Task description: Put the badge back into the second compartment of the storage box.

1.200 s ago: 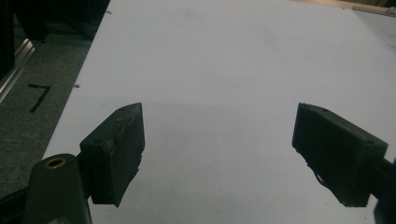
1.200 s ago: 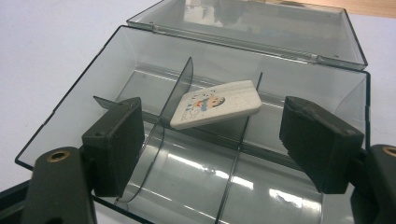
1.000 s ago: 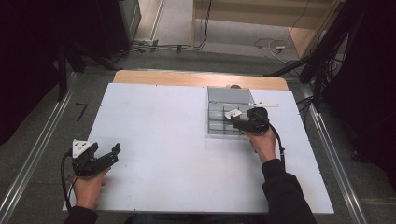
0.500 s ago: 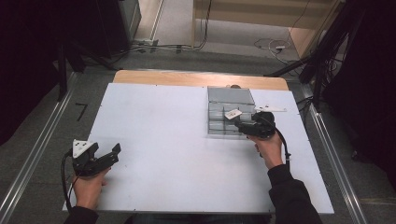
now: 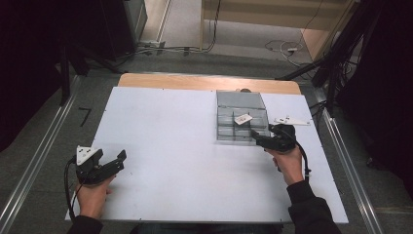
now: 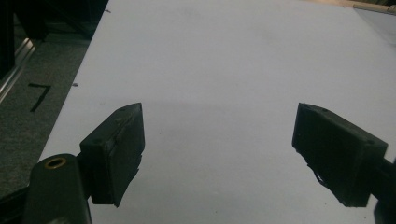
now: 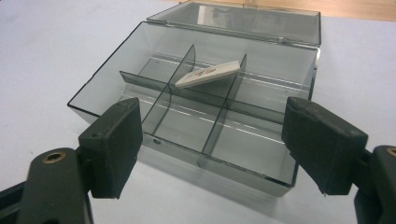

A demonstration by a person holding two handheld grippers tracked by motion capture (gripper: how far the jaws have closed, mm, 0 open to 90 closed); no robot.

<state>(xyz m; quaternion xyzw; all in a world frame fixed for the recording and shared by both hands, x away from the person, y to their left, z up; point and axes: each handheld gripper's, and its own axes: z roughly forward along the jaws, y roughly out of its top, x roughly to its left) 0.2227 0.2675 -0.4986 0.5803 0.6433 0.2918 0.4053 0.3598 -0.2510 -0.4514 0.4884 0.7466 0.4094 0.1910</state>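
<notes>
The right gripper (image 5: 260, 140) is sitting at the near right corner of the clear compartment box (image 5: 242, 118), held in the person's right hand (image 5: 288, 163). In the right gripper view its jaws are standing wide apart, with nothing between them, and they are pointing at the box's near wall. The box is lying directly ahead of this gripper, lid (image 7: 243, 17) hinged back on the far side.

Inside, a small white tile (image 7: 208, 73) is resting tilted across a divider between two far compartments, one end raised; its long axis is running roughly across the gripper's line of sight. In the high view the tile (image 5: 243, 118) is lying just beyond the right gripper, toward the table's (image 5: 160, 122) far edge.

The left gripper (image 5: 108, 165) is resting near the table's near left corner, well apart from the box. Its jaws are also spread wide over bare table surface.

Judgement: the right gripper is by far the nearer to the tile, so any reach for it would go forward and over the near wall. A white flat strip (image 5: 291, 120) is lying on the table just right of the box.
</notes>
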